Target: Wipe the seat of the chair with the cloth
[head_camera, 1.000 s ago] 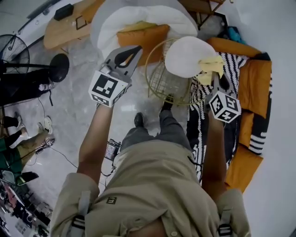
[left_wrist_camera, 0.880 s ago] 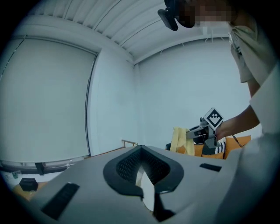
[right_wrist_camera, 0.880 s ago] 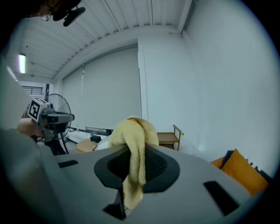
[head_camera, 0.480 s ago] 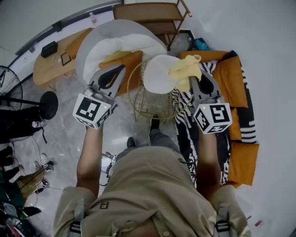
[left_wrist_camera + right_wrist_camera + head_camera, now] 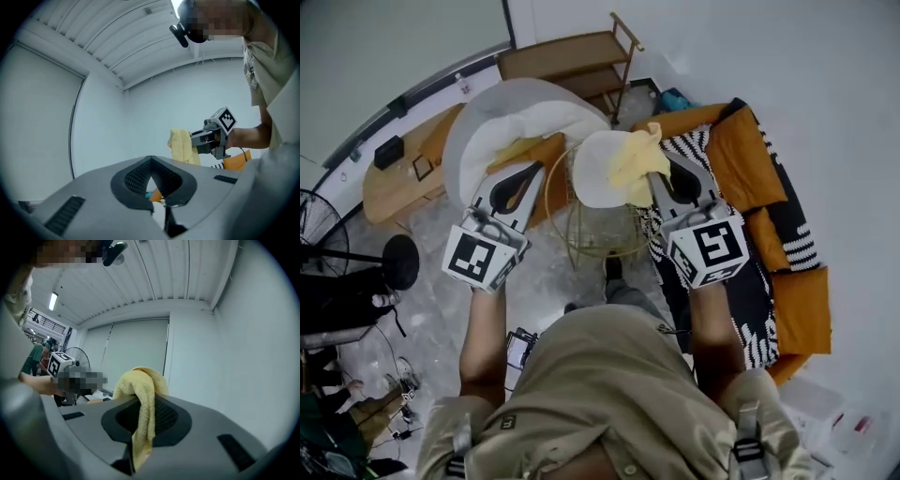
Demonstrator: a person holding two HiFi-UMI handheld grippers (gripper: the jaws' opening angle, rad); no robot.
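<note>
Now right gripper (image 5: 654, 178) clenched on cloth (image 5: 633, 157) over right edge of chair seat (image 5: 592, 173), ready to wipe; left gripper (image 5: 532, 171) closed, empty.

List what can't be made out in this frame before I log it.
- Whether the yellow cloth touches the chair seat: the head view only shows them overlapping. Both gripper views point up at the ceiling, so the seat is out of view.
- The seat's right edge: covered by the cloth and the right gripper.
- The dark items on the wooden table: too small in the head view.
</note>
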